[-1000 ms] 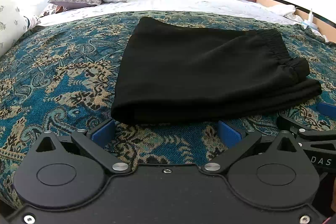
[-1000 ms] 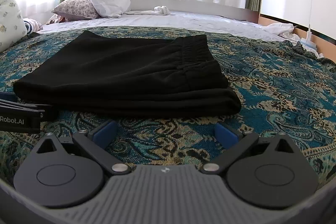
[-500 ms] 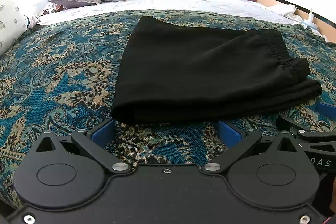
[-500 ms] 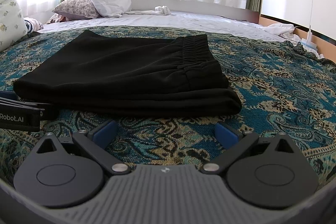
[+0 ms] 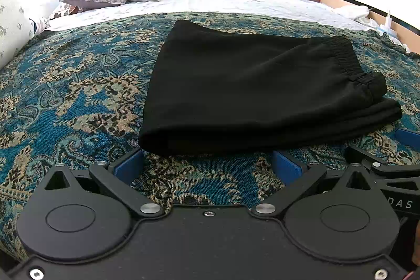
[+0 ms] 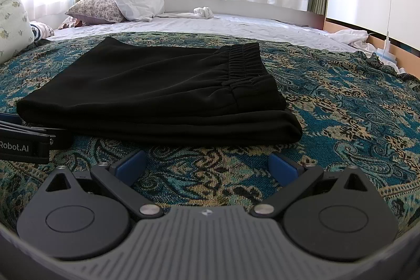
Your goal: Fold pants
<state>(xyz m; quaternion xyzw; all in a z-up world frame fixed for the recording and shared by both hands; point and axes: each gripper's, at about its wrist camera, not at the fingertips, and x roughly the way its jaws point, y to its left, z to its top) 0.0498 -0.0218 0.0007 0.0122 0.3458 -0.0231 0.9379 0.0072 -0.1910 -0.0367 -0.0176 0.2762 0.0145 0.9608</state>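
On the patterned bedspread (image 5: 78,96) our pants (image 5: 249,91) lie folded, near edge just ahead of us. Left gripper (image 5: 207,164) and right gripper (image 6: 207,164) both spread wide, empty. Risk: grabbing one layer only would drag the stack apart.

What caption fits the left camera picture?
Open left gripper facing folded black pants on a patterned bedspread.

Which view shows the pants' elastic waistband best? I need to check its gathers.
Right wrist view: the waistband sits near centre, its gathers clear. In the left wrist view the waistband sits off to the right, its gathers harder to read.
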